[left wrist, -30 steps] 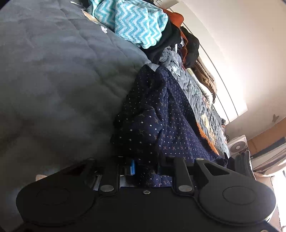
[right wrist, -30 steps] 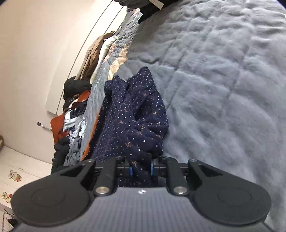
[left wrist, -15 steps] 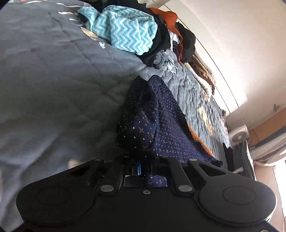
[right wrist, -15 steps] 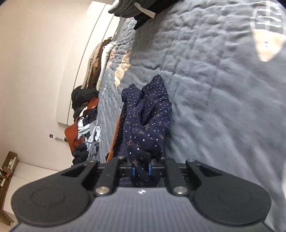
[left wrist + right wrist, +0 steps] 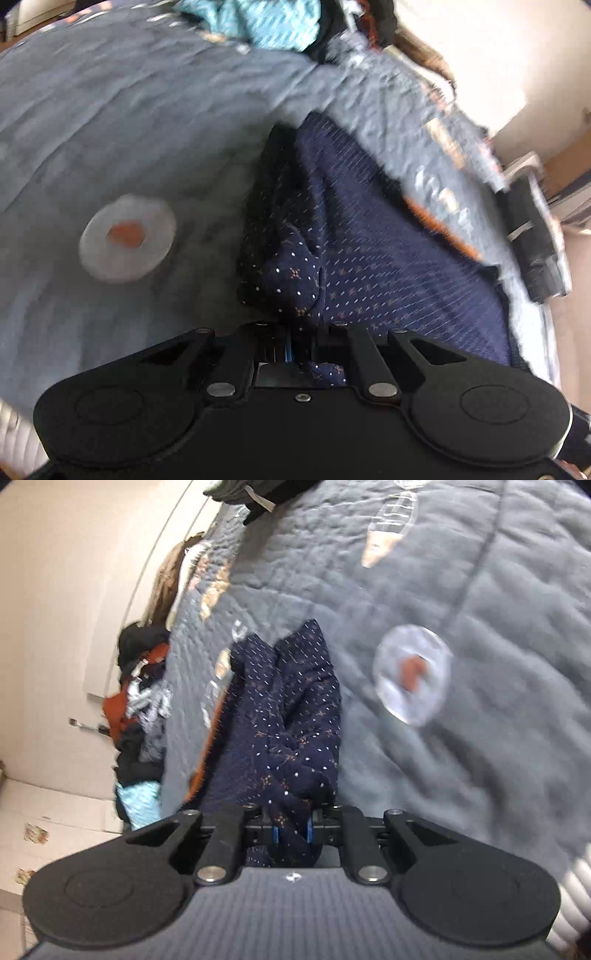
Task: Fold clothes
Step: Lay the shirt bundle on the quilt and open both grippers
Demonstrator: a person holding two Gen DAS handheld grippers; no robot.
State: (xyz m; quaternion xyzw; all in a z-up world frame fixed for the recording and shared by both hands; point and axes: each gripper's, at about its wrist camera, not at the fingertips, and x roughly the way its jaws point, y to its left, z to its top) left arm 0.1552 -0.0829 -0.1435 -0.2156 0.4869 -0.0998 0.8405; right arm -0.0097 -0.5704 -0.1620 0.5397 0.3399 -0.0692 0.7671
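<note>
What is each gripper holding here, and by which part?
Both hold the navy dotted garment: the left gripper and the right gripper each pinch a bunched fold at its near end; which edge cannot be told.

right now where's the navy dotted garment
The navy dotted garment lies bunched on the grey quilt, clamped by both the left tool and right tool.

You see a big gray quilt (image 5: pixel 129 122) spread over the bed. It has a pale round patch (image 5: pixel 127 238) with an orange spot in the middle. At the far edge sits a pile of other clothes (image 5: pixel 140 709), with a blue zigzag cloth (image 5: pixel 266 22) on it. Behind is a cream wall (image 5: pixel 66 572). A black bag (image 5: pixel 535 236) lies near the bed's edge.
</note>
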